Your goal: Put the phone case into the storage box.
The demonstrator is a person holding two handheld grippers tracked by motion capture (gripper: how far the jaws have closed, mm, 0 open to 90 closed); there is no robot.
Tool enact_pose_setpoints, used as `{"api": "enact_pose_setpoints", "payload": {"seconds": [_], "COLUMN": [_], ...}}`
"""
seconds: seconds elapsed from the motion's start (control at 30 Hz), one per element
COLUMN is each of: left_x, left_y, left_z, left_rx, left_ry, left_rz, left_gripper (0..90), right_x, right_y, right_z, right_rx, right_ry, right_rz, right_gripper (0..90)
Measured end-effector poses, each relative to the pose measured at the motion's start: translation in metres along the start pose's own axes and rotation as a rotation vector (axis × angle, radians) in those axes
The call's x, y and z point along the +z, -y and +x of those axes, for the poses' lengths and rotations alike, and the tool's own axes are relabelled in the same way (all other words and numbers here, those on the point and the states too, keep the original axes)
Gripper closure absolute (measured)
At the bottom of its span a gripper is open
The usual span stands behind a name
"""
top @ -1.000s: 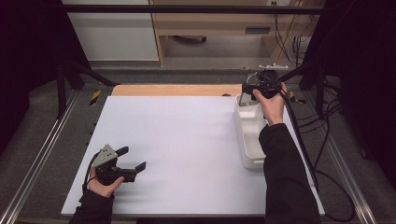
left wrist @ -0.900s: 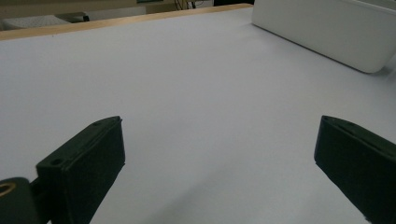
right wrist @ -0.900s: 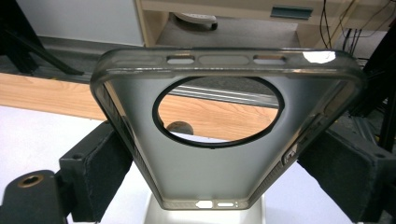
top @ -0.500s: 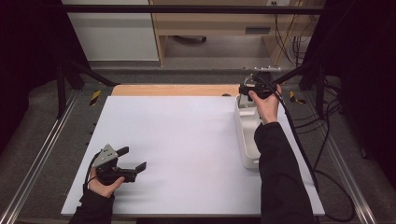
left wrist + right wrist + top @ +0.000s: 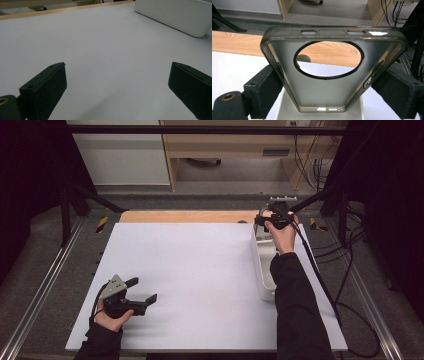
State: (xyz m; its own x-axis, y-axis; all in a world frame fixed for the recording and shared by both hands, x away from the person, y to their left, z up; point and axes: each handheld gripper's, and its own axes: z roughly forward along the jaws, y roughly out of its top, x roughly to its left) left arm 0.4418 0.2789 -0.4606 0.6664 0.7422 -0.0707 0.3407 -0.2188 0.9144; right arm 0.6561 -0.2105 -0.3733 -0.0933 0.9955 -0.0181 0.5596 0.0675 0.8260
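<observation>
My R gripper clamps a translucent grey phone case by its side edges, held w/ its round camera hole up, above the far end of the white bin. My L gripper sits jaws wide apart, nothing between them, near the front-left of the white table, well apart from the bin.

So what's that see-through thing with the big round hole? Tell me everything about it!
It is a phone case, smoky grey and half see-through, like soft plastic. It has a big round camera hole ringed in black, slim cut-outs along its top edge and small slots at the bottom. The right claw pinches its two long sides, holding it up over the white tray at the table's far right. In the high view it looks like a pale shape at the claw.
</observation>
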Motion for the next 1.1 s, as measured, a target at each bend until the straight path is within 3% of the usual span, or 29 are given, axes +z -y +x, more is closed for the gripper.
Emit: {"api": "enact_pose_setpoints", "payload": {"seconds": [1.1], "left_x": [0.001], "left_y": [0.001], "left_z": [-0.001], "left_rx": [0.002], "left_ry": [0.001], "left_rz": [0.006], "left_gripper": [1.5], "right_x": [0.016], "right_y": [0.013], "right_z": [0.003], "right_rx": [0.007], "right_ry": [0.001], "right_rz": [0.026], "right_gripper": [11.2]}}
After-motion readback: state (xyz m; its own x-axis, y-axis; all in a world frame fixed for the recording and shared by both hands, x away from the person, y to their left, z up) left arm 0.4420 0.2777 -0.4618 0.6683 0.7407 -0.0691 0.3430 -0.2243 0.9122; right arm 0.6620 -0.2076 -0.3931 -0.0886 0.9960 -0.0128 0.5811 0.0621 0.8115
